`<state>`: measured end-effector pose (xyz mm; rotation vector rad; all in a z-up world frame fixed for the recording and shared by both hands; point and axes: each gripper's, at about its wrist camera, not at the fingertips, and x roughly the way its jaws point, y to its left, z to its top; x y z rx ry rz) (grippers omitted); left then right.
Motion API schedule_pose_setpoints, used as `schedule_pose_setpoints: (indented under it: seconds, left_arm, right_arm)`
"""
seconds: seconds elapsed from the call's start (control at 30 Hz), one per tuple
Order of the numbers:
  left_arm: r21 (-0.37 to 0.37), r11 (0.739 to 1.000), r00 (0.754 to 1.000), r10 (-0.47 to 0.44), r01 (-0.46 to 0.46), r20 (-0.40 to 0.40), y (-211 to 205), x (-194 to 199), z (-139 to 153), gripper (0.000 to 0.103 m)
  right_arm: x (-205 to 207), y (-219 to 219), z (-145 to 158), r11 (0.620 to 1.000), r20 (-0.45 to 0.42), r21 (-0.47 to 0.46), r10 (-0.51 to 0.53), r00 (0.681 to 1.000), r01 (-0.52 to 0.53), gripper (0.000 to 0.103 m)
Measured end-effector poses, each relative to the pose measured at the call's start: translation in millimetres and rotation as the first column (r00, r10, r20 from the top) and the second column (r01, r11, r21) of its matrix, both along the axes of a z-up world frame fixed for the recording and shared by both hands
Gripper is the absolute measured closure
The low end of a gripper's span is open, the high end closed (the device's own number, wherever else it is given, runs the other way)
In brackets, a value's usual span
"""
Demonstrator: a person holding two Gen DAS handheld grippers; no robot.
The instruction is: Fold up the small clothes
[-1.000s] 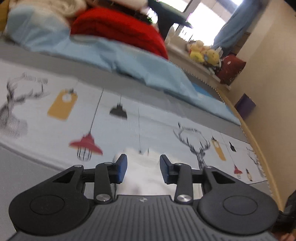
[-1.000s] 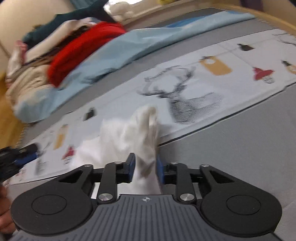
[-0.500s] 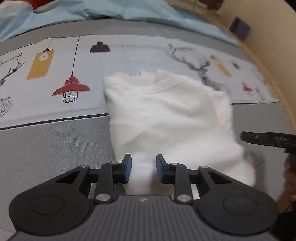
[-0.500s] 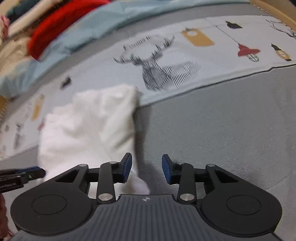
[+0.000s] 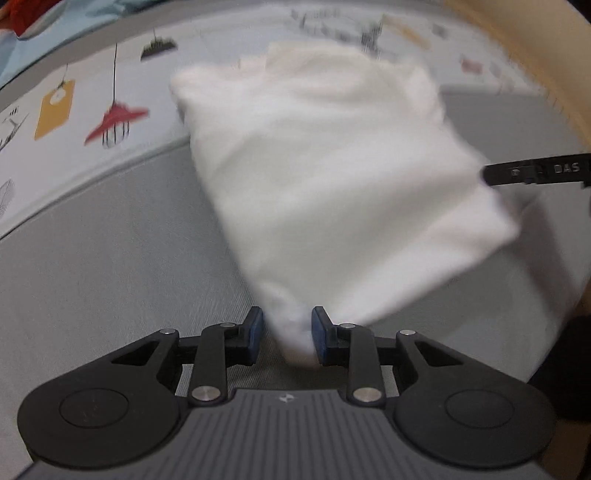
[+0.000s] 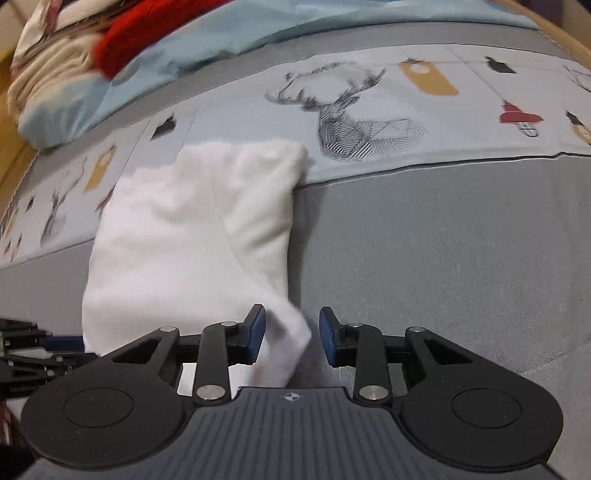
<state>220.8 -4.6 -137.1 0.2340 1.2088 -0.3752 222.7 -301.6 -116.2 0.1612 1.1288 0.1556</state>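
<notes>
black left gripper (image 5: 287, 334) (blue pads (image 5: 255, 328)), seemingly ribbed grey.

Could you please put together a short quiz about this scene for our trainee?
1. True or false: the white garment lies wholly on the printed sheet.
2. The bundle above the blue blanket is: A red, B green, C black.
3. Fill in: the animal head printed nearest the garment is a ____.
Key: 1 false, it also overlaps the grey cover; 2 A; 3 deer.
</notes>
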Motion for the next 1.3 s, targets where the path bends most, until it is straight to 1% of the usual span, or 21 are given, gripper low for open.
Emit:
schedule_pose_setpoints:
  seconds: [0.07, 0.1, 0.13, 0.2, 0.3, 0.37, 0.4, 0.43, 0.47, 0.53, 0.6, 0.63, 0.67, 0.7, 0.77, 0.87, 0.93, 1.0, 1.17, 1.23, 1.3]
  left_arm:
    - [0.031, 1.000, 1.000, -0.002, 0.001, 0.017, -2.4, -11.0, 3.2, 0.067]
    - [0.045, 0.999, 0.999, 0.009, -0.011, 0.033, -2.3, -16.9, 9.3, 0.067]
    - [0.060, 0.998, 0.998, 0.025, -0.029, 0.066, -2.4, -25.3, 17.0, 0.067]
    - [0.058, 0.996, 0.987, 0.061, -0.070, 0.146, -0.6, -42.4, 39.3, 0.061]
    - [-0.035, 0.992, 0.962, 0.123, -0.118, 0.242, 6.6, -71.3, 77.0, 0.042]
    - [-0.090, 0.986, 0.935, 0.160, -0.139, 0.317, 8.6, -95.2, 99.8, 0.025]
    - [-0.112, 0.983, 0.919, 0.175, -0.144, 0.355, 7.7, -108.1, 109.9, 0.022]
    - [-0.131, 0.980, 0.902, 0.190, -0.150, 0.388, 6.1, -121.5, 118.9, 0.017]
    - [-0.146, 0.976, 0.885, 0.207, -0.160, 0.417, 2.0, -132.1, 126.3, 0.016]
    - [-0.173, 0.966, 0.846, 0.252, -0.192, 0.470, -4.2, -154.4, 134.2, 0.011]
    - [-0.185, 0.961, 0.815, 0.273, -0.206, 0.511, -11.9, -170.2, 132.7, 0.011]
    - [-0.173, 0.961, 0.808, 0.274, -0.214, 0.522, -15.5, -176.8, 128.8, 0.011]
    - [-0.153, 0.961, 0.818, 0.275, -0.229, 0.505, -19.4, -179.8, 123.9, 0.011]
    - [-0.154, 0.958, 0.827, 0.285, -0.241, 0.484, -21.5, -183.2, 122.2, 0.011]
    - [-0.165, 0.952, 0.833, 0.305, -0.257, 0.461, -25.3, -185.8, 115.9, 0.011]
    - [-0.092, 0.957, 0.834, 0.284, -0.274, 0.473, -31.8, -186.2, 107.4, 0.011]
    - [-0.109, 0.950, 0.837, 0.308, -0.291, 0.453, -29.2, -181.7, 105.3, 0.011]
    - [-0.142, 0.940, 0.842, 0.342, -0.311, 0.417, -23.8, -177.8, 102.4, 0.011]
    - [-0.175, 0.920, 0.841, 0.392, -0.351, 0.372, -21.8, -174.7, 104.2, 0.011]
    - [-0.179, 0.923, 0.845, 0.383, -0.340, 0.373, -24.6, -174.8, 105.6, 0.011]
    - [-0.158, 0.929, 0.848, 0.369, -0.334, 0.381, -28.3, -173.8, 103.3, 0.011]
  right_arm:
    - [-5.2, 2.3, -8.8, 0.994, -0.054, -0.114, -0.005, 0.999, -0.001, 0.072]
    - [-9.7, 0.4, -4.8, 0.987, -0.037, -0.160, -0.027, 0.999, 0.020, 0.072]
    - [-14.9, -2.7, 4.4, 0.984, 0.004, -0.172, -0.048, 0.999, 0.048, 0.071]
    - [-25.5, -10.6, 28.7, 0.988, 0.103, -0.124, -0.078, 0.992, 0.090, 0.071]
    - [-54.3, -13.3, 72.3, 0.988, 0.269, -0.100, -0.088, 0.959, 0.119, 0.068]
    - [-76.3, -8.4, 93.3, 0.988, 0.331, -0.101, -0.078, 0.941, 0.117, 0.051]
    - [-89.3, -4.1, 101.7, 0.989, 0.352, -0.102, -0.068, 0.933, 0.110, 0.047]
    - [-102.3, 0.5, 108.8, 0.989, 0.372, -0.105, -0.057, 0.927, 0.103, 0.040]
    - [-114.7, 4.4, 114.0, 0.989, 0.387, -0.109, -0.050, 0.921, 0.100, 0.033]
    - [-141.3, 14.4, 118.5, 0.988, 0.419, -0.111, -0.053, 0.906, 0.109, 0.024]
    - [-163.9, 24.8, 119.1, 0.987, 0.446, -0.110, -0.059, 0.893, 0.120, 0.020]
    - [-174.5, 28.5, 119.7, 0.987, 0.459, -0.105, -0.061, 0.887, 0.122, 0.020]
    - [-181.9, 32.7, 117.9, 0.987, 0.468, -0.099, -0.065, 0.882, 0.126, 0.018]
    - [-188.8, 37.4, 116.0, 0.987, 0.467, -0.096, -0.069, 0.882, 0.128, 0.016]
    - [-196.4, 44.7, 109.4, 0.987, 0.439, -0.096, -0.075, 0.895, 0.129, 0.015]
    - [-193.0, 53.3, 98.1, 0.981, 0.404, -0.131, -0.080, 0.911, 0.144, 0.015]
    - [-189.4, 58.1, 93.8, 0.981, 0.384, -0.143, -0.064, 0.921, 0.128, 0.015]
    - [-188.3, 61.4, 92.2, 0.982, 0.378, -0.142, -0.060, 0.924, 0.122, 0.015]
    - [-188.3, 69.6, 93.1, 0.984, 0.379, -0.143, -0.040, 0.924, 0.102, 0.015]
    - [-187.7, 71.4, 91.6, 0.984, 0.378, -0.147, -0.037, 0.925, 0.100, 0.015]
    - [-185.3, 72.1, 88.9, 0.983, 0.363, -0.152, -0.043, 0.931, 0.105, 0.015]
